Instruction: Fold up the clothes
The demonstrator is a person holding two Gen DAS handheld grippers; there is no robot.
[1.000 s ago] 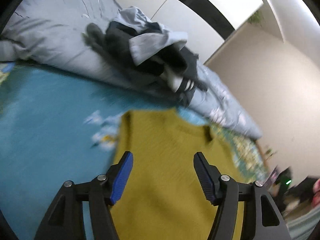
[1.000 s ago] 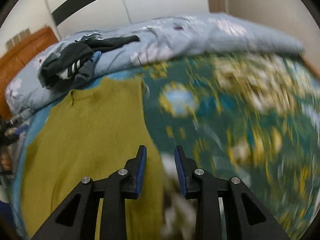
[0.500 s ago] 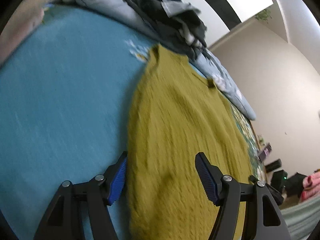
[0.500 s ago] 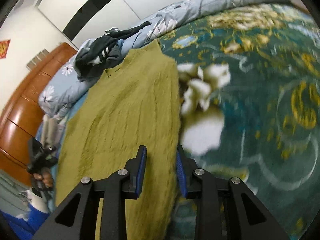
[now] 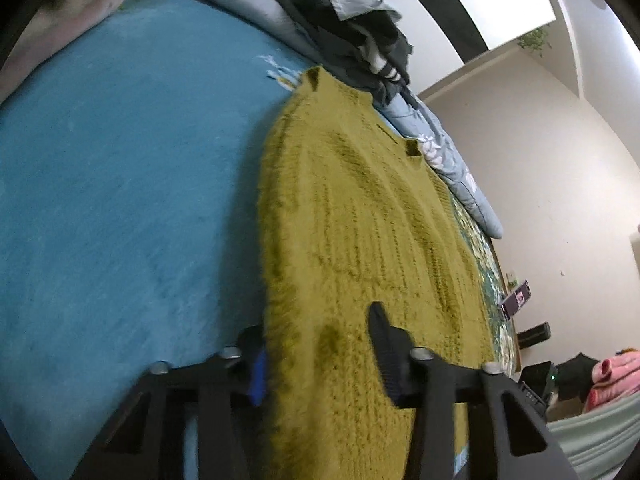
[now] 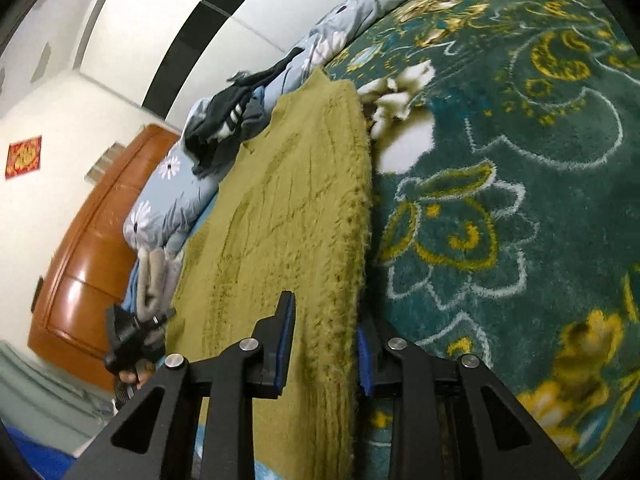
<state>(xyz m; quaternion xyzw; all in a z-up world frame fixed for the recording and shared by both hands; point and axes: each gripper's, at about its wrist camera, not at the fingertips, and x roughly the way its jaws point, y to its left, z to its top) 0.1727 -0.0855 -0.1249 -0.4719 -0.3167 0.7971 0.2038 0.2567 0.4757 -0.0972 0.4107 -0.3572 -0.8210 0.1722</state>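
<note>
The sweater (image 5: 360,240) is laid long-axis straight ahead, each side edge straddled by parted, unclamped tongs: left tongs (image 5: 320,354), right tongs (image 6: 324,346), equally near.

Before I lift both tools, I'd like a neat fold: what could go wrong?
1. Each tool, left and right, straddles only a thin side edge of the mustard fuzzy sweater; the fluffy knit might slip out.
2. The neckline lies against the dark clothes pile, so lifting may drag it.
</note>
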